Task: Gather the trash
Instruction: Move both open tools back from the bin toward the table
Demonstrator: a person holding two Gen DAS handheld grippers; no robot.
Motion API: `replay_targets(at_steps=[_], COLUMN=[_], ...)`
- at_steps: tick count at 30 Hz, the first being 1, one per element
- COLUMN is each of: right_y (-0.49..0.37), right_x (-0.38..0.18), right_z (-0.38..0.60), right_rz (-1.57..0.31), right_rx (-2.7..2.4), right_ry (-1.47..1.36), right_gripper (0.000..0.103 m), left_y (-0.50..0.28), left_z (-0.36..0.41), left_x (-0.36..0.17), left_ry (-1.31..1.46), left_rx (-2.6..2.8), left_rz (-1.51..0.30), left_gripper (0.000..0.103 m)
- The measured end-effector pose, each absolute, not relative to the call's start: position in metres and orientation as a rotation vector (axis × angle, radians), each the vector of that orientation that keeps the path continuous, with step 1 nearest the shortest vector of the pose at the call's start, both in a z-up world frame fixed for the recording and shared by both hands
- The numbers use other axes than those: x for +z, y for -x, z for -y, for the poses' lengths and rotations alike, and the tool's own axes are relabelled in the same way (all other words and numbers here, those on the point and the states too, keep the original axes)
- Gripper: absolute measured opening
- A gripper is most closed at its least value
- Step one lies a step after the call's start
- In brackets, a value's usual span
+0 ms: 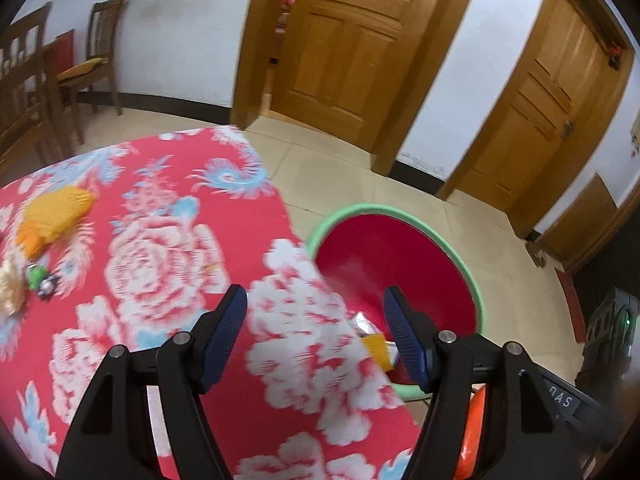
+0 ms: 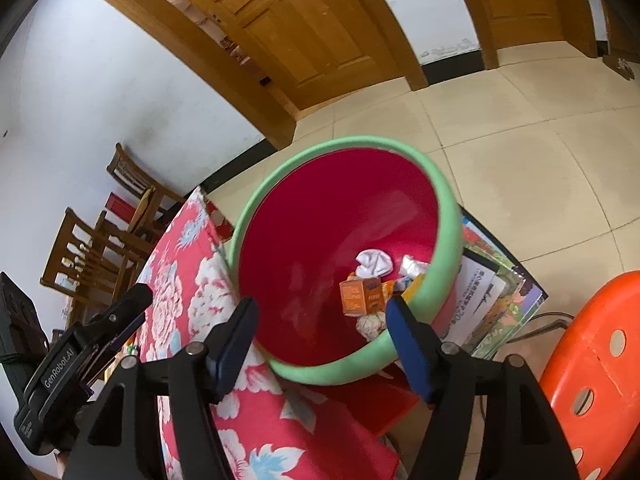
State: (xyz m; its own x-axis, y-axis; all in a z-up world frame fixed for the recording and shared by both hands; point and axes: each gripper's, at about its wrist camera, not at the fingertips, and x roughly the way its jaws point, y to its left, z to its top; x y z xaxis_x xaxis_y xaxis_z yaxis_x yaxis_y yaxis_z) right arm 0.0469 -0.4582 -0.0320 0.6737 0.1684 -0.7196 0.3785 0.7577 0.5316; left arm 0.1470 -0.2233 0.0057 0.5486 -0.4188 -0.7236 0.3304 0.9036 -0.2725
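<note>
We have both tools empty. Our left hand-held gripper [image 1: 316, 316] stands with its jaws wide apart and nothing between them, hovering over the near right edge of the desk [image 1: 168, 216] with its red flowered cloth. Our right hand-held gripper [image 2: 322, 332] is likewise released, poised over the rim of the bin [image 2: 448, 216], a red tub with a green lip that sits off the desk's right side and already holds a small orange box [image 2: 358, 296], a white wad [image 2: 374, 262] and other scraps.

The trash we judge still to be collected lies on the desk, far to the left of the left hand-held gripper: a crumpled yellow-orange wrapper [image 1: 56, 216], with a small green and dark piece [image 1: 42, 280] nearer us and a pale lump [image 1: 8, 288] at the frame's edge. The wrapper's long axis runs diagonally, from near-left to far-right. The left hand-held gripper is clearly nearer to it, so we expect it to swing left across the cloth, away from the bin.
</note>
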Motion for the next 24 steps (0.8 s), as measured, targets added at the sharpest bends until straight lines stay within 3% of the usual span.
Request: replay_targets(at_steps=[24], right_y=[-0.055], right_x=[-0.01], right_z=[0.4], right_rz=[-0.851], right_rx=[-0.04], right_ry=[-0.625], right_gripper=[0.075], left_y=[-0.143], left_z=[0.086], left_x=[0.009], left_ry=[0.21], left_rx=[-0.157], left_rz=[-0.857], left_gripper=[0.071])
